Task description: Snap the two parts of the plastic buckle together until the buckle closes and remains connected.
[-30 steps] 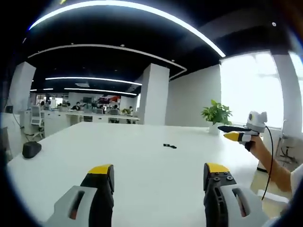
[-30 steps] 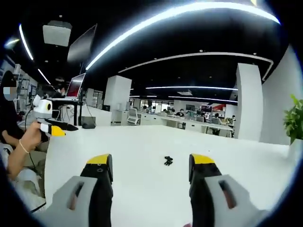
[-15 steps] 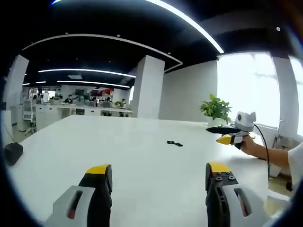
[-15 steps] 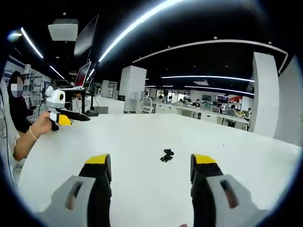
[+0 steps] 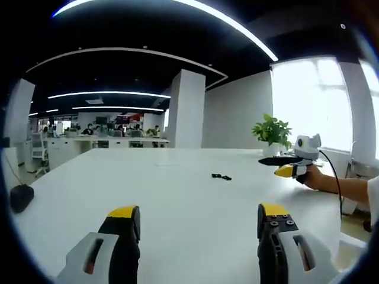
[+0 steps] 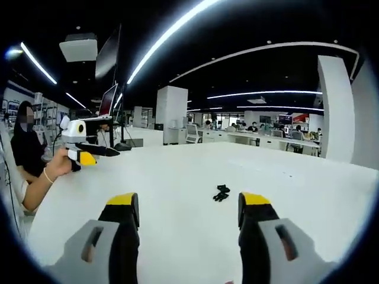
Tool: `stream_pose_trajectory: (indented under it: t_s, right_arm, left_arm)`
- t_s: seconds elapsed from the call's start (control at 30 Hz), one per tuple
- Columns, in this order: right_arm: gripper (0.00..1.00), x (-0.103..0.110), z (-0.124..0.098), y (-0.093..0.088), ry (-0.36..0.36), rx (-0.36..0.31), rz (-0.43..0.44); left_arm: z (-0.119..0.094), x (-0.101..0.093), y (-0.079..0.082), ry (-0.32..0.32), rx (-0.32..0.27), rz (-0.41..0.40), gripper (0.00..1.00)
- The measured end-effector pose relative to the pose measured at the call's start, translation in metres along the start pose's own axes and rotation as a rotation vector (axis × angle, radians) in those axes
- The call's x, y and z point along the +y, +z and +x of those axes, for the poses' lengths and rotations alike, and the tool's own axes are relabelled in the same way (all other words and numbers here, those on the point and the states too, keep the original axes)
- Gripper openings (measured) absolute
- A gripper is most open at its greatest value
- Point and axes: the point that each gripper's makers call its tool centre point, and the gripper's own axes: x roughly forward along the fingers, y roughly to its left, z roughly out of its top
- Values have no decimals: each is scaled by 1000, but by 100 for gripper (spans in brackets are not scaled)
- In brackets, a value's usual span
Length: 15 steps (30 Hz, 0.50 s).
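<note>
Black buckle lies on white table, beyond both gaping hand-held grippers.

Dim ceiling with bright curved light strips, blown-out window, strong fisheye bending, soft focus

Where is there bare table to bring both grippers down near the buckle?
The white table is bare all round the black buckle, including the wide stretch between it and the open right gripper. In the left gripper view, likewise between the buckle and the left gripper. Nothing crowds it.
</note>
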Motion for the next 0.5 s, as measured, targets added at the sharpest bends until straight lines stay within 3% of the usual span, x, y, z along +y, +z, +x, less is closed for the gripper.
stream_pose_trajectory:
  t_s: [0.1, 0.23, 0.33, 0.5]
  right_arm:
    - [69, -2, 0, 1, -11, -8, -1]
    - [66, -2, 6, -1, 30, -15, 48]
    - [71, -3, 9, 2, 35, -45, 78]
    - [70, -15, 20, 6, 23, -71, 63]
  left_arm:
    - [1, 2, 0, 7, 2, -6, 83]
    - [6, 2, -7, 9, 48, 4, 83]
    - [10, -1, -12, -4, 82, 3, 84]
    - [10, -4, -11, -10, 74, 11, 85]
